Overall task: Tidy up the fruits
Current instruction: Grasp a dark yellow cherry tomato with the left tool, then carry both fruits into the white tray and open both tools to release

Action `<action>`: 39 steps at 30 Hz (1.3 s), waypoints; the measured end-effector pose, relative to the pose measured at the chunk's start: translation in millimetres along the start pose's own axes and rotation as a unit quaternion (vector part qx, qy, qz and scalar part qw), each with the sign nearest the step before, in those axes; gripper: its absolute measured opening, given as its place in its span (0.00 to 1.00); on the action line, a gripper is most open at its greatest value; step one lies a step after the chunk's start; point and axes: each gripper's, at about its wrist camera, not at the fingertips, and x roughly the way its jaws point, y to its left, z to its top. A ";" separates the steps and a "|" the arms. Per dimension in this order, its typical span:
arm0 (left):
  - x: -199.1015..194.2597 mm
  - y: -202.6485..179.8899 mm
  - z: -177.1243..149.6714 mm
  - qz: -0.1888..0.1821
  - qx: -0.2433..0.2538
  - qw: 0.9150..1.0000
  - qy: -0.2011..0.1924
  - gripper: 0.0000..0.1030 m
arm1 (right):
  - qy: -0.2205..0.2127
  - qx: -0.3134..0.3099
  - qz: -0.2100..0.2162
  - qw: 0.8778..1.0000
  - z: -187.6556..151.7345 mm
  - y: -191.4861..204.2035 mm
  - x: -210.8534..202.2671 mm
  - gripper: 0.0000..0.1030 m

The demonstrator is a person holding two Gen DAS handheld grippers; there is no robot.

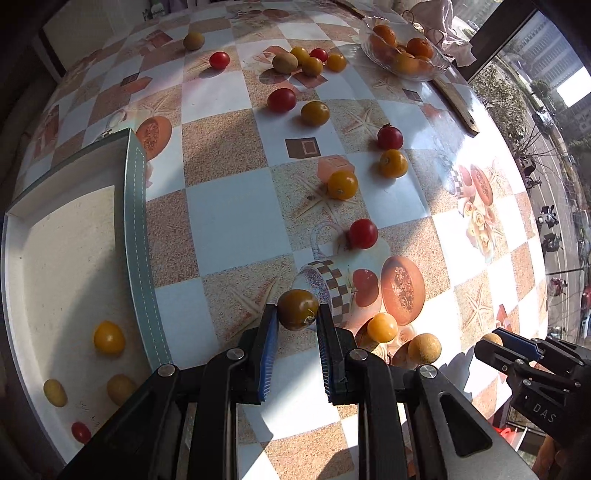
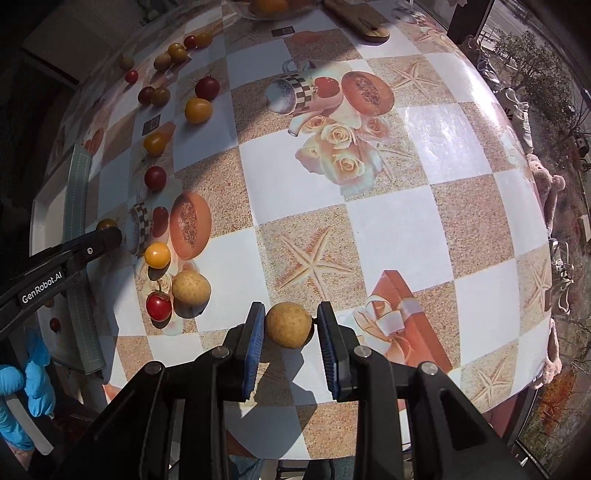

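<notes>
Left tongs (image 1: 297, 314) clamp a dark brownish-green tomato (image 1: 297, 309), both blue pads touching its sides, held just above the table (image 1: 236, 218). Right tongs (image 2: 290, 325) pinch a tan longan (image 2: 289, 325); the left pad touches it, a stub on its right side meets the right pad.

Landmark: white tray (image 1: 66, 266) with the grey-green stitched rim, on the table left of the left tongs. Inside the tray: yellow tomato (image 1: 109, 338), two more yellowish fruits (image 1: 55, 392) closer to the camera, and a small red tomato (image 1: 81, 432) at the tray's near edge.

Right of the tray, just past the left tongs: yellow-orange tomato (image 1: 382, 327) and a second longan (image 1: 424, 348) side by side, near each other. In the right wrist view a stemmed red tomato (image 2: 159, 305) sits just beside that longan. Farther from the tray, red and yellow tomatoes lie in a loose line across the checkered cloth: red one (image 1: 362, 233), yellow pair (image 1: 342, 184), another red (image 1: 389, 137). Beyond them, far from the tray, a cluster with a kiwi (image 1: 284, 62) touching small yellow and red tomatoes.

Glass bowl (image 1: 436, 72) at the far right table edge, well apart from the tray, holds oranges (image 1: 419, 48). Wooden board (image 2: 364, 24) lies beside the bowl.

Blue-gloved hand (image 2: 35, 376) shows behind the left tongs in the right wrist view, below the tray.
</notes>
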 end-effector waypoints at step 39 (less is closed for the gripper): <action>-46.2 163.9 -131.7 0.050 -0.169 0.984 -0.024 0.22 | 0.030 -0.234 0.078 0.969 22.1 240.6 9.1 0.31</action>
